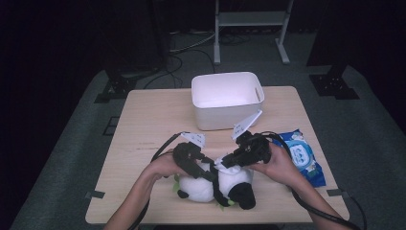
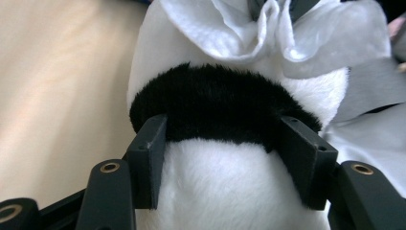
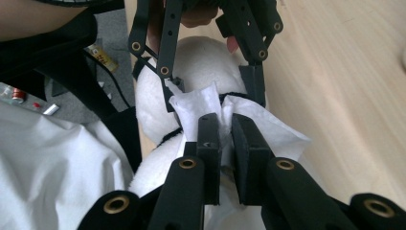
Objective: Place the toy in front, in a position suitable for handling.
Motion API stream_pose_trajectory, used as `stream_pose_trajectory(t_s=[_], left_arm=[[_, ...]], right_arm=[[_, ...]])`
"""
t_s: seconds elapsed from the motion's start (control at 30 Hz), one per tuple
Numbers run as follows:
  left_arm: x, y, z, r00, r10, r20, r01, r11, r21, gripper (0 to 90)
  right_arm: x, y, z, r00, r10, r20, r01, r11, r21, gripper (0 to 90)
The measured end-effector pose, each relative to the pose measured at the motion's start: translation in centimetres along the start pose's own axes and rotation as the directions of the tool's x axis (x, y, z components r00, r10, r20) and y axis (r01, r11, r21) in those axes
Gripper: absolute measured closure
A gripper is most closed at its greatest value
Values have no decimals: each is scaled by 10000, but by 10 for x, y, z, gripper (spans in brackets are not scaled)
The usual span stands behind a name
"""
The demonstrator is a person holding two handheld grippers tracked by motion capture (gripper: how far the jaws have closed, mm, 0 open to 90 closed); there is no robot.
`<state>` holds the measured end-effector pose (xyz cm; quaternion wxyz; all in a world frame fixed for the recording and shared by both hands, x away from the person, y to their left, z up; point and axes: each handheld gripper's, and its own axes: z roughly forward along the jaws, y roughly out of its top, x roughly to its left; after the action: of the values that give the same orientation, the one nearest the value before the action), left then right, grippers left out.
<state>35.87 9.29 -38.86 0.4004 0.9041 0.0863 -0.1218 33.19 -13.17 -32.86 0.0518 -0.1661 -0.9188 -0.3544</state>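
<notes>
A black-and-white plush panda toy [image 1: 213,184] lies at the six o'clock edge of the pale wooden table [image 1: 143,124]. The left gripper [image 2: 225,158] has its jaws clamped across the toy's white body just below its black fur band, while the right gripper [image 3: 226,139] pinches a crumpled white wipe [image 3: 268,129] against the plush. Wiping appears under way, not finished. A white plastic bin [image 1: 227,98] waits at twelve o'clock, a blue wipes packet [image 1: 301,155] at three.
</notes>
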Motion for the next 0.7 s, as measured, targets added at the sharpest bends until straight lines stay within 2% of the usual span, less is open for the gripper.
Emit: stream_pose_trajectory(t_s=[0.2, 0.3, 0.4, 0.47, 0.53, 0.63, 0.7], left_arm=[[4, 2, -10, 9970, 161, -759, -142, 9996, 262, 431], [1, -2, -8, 9966, 105, -818, -95, 9999, 127, 424], [-3, -4, -7, 9965, 130, -825, -129, 9999, 21, 407], [-5, -6, -7, 9960, 75, -896, -83, 9999, -77, 392], [-8, -8, -7, 9951, 101, -986, -122, 9997, -206, 368], [-10, -10, -10, 9952, -8, -979, -30, 9993, -386, 337], [-11, -12, -12, 9943, -94, -1064, 43, 9988, -483, 286]], right_arm=[[-7, 8, 7, 9999, 62, 119, -64, 9999, 103, 814], [-8, 12, 10, 10000, 21, -10, -21, 9999, 109, 814], [-10, 15, 9, 9997, 53, 259, -53, 10000, -5, 815], [-12, 15, 12, 9997, 162, 185, -162, 9999, 13, 815], [-13, 13, 17, 9996, 147, 234, -153, 9996, 233, 815], [-11, 7, 19, 9999, 150, 39, -151, 9995, 275, 816], [-9, 2, 20, 9999, 114, -63, -111, 9992, 372, 816]])
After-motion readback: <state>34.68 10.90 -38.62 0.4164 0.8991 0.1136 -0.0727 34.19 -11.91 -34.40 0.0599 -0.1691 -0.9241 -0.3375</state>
